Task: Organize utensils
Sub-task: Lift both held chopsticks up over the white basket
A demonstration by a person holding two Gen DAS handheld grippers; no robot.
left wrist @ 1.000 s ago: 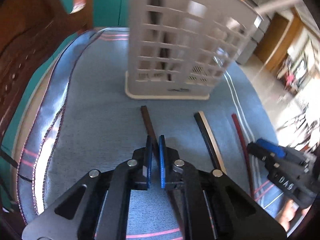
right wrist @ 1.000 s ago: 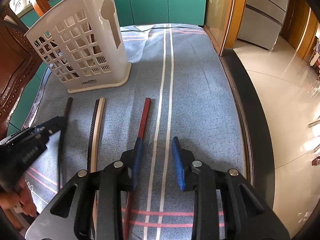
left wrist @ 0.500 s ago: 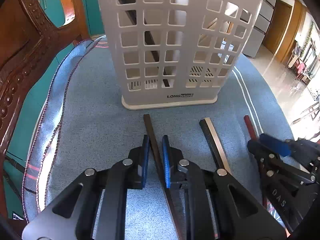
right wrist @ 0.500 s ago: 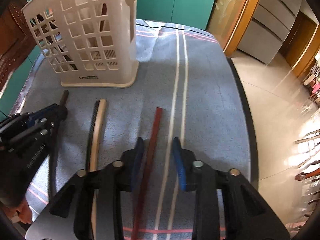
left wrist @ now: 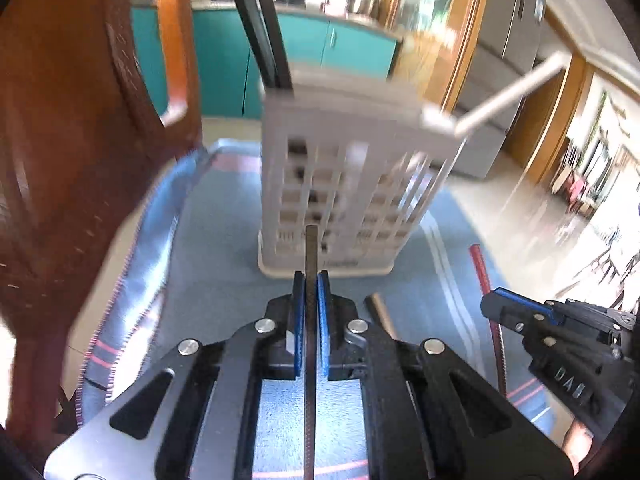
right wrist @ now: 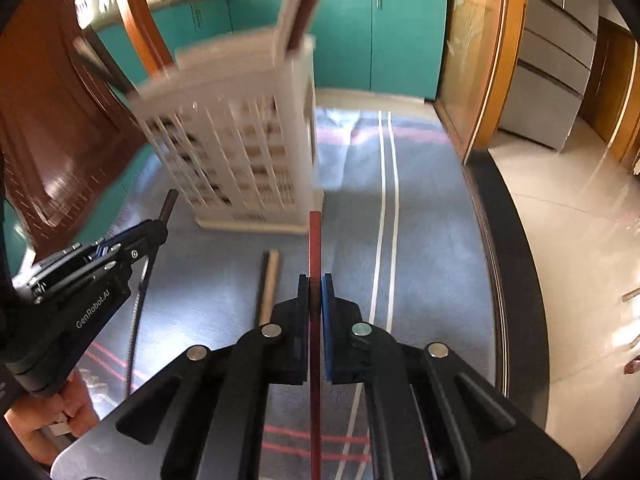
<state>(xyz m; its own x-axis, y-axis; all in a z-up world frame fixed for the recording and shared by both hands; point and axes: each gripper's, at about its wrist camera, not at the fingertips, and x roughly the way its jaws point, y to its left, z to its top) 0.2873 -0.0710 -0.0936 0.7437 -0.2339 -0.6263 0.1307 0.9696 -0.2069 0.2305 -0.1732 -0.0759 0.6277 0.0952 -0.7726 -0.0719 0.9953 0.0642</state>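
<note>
Left wrist view first: the left claw (left wrist: 311, 280) is clamped tight on a dark stick (left wrist: 311, 252), blue pads (left wrist: 323, 300) pressed flat on both sides of it, and the stick runs straight out at 12 o'clock toward the white basket (left wrist: 344, 184). That basket stands upright on the blue cloth (left wrist: 208, 280) covering the tabletop, pretty blurry, with dark sticks (left wrist: 260, 24) poking up out of its top at 11 o'clock and a pale one (left wrist: 512, 92) leaning out toward 2 o'clock. Just at 2 o'clock of the claw a tan stick (left wrist: 380, 312) lies flat on the cloth. Further at 3 o'clock the right claw (left wrist: 516, 310) shows up with a red stick (left wrist: 480, 268) in it.

Right wrist view: the right claw (right wrist: 315, 284) is pinched shut on that red stick (right wrist: 315, 248), which points at 12 o'clock, its tip near the basket (right wrist: 240, 140) base. The tan stick (right wrist: 269, 284) lies on the cloth (right wrist: 432, 240) at 10 o'clock, between the two claws. The left claw (right wrist: 156, 230) sits at 9 o'clock with its dark stick (right wrist: 167, 204) sticking out toward the basket. A carved wooden chair (right wrist: 48, 120) stands at the far 9 o'clock edge.
</note>
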